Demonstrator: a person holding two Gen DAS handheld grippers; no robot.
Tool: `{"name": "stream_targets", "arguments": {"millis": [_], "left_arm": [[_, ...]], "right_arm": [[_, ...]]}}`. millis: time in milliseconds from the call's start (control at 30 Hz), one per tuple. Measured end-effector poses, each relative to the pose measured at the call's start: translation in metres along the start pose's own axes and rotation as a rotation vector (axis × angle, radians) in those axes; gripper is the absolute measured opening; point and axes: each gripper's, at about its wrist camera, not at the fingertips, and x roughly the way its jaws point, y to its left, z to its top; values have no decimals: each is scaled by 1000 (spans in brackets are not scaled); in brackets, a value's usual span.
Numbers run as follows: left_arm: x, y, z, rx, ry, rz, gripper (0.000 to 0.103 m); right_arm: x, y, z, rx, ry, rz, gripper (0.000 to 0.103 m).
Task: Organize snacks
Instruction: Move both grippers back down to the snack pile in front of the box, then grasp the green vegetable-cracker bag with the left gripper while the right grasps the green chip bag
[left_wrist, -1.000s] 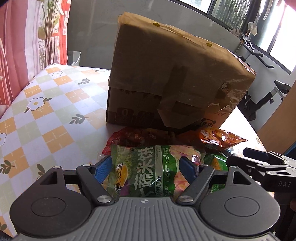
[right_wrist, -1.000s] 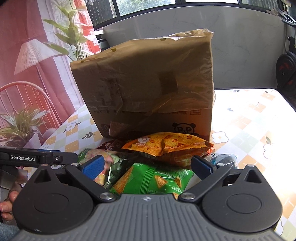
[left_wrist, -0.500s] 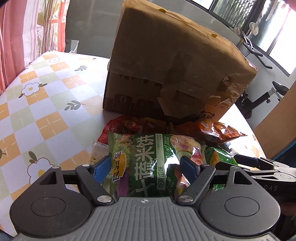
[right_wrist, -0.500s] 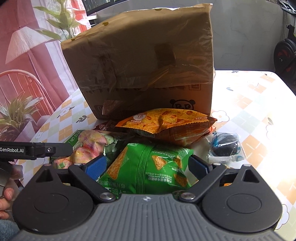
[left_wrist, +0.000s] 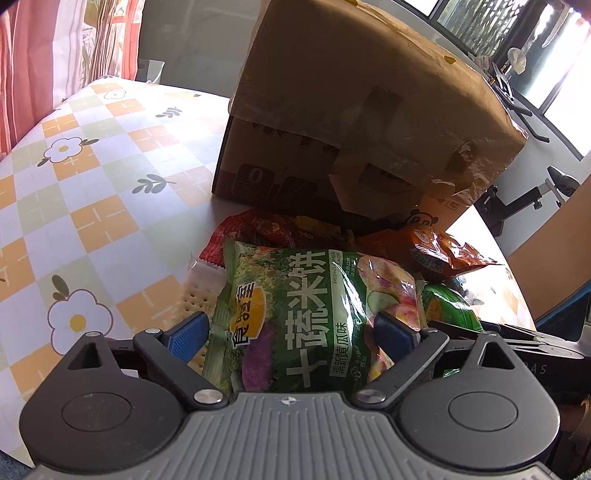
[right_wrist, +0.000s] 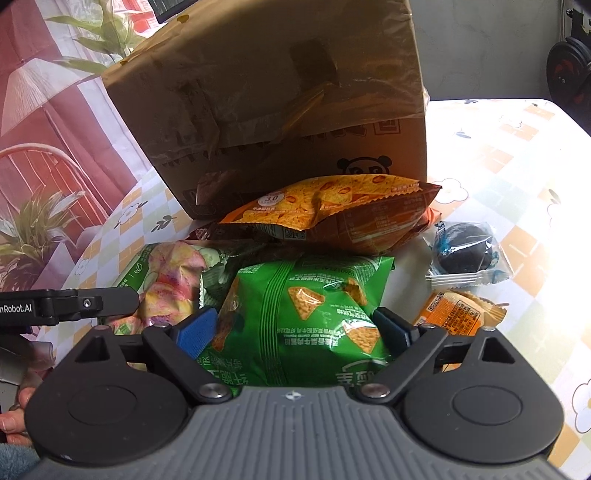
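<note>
A green rice-cracker bag lies on the table between the blue pads of my left gripper, whose jaws are opening; the pads stand just off its sides. A green corn-chip bag lies between the pads of my right gripper, whose jaws are closing in close to the bag's edges. Behind both rests an orange chip bag against a tall cardboard box. The rice-cracker bag also shows in the right wrist view, beside a left gripper finger.
A red bag and a white cracker pack lie left of the pile. A clear-wrapped dark round snack and a small orange packet lie on the right. The floral tablecloth stretches away to the left.
The left jaws have spread wider around the rice-cracker bag. The right gripper has sunk toward the green chip bag and its jaws have narrowed a little.
</note>
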Motion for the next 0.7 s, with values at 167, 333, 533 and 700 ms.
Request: {"name": "stream_targets", "arguments": {"millis": [167,333,533,700], "left_arm": [[10,7,-1,-40,18,-18,103],[16,15,-2,-88,35,-59,103],[18,14,-4,-91,26,-68,103],[17,14,-4,-91,28,-68,103]], "right_arm": [[0,-1,-1,3,-1,6,91],[0,-2,-1,15,-3,11,91],[-1,-2,-2,16,-4,11,91],[-1,-2,-2,19,-5,12,90]]}}
